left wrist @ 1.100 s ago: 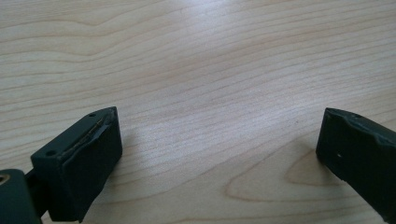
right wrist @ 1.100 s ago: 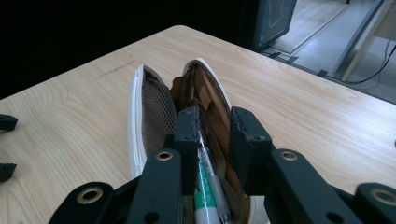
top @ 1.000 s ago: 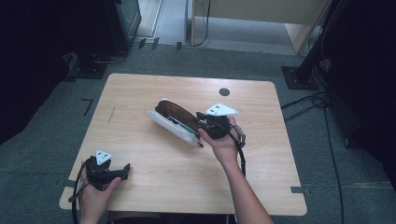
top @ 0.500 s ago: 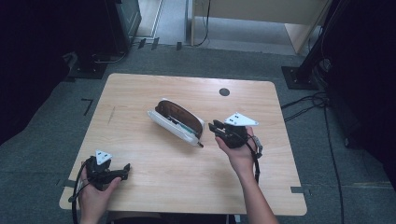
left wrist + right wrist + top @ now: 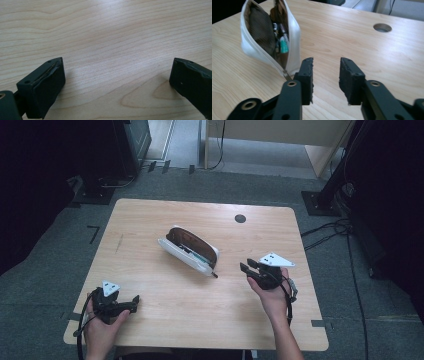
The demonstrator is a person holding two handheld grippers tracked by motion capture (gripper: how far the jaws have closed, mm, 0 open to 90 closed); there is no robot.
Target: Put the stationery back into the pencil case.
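A white zip pouch (image 5: 190, 249) with a brown lining lies open at the middle of the wooden table (image 5: 150, 220). In the right gripper view the pouch (image 5: 262, 35) shows pens and small items inside, and its zip pull (image 5: 286, 74) lies at the near corner. My right gripper (image 5: 246, 268) hovers to the right of the pouch, apart from it. Its jaws (image 5: 326, 75) stand open with nothing between them. My left gripper (image 5: 134, 301) rests low near the front left corner, and its jaws (image 5: 117, 80) are spread wide over bare wood.
A round cable hole (image 5: 240, 218) sits at the table's back right, also seen as the hole (image 5: 382, 27) in the right gripper view. Dark stands and cables (image 5: 330, 227) lie on the grey carpet around the table.
My right gripper has drawn back from the pouch's right end, toward the right and the near edge, and is now apart from it. The left gripper has not moved.
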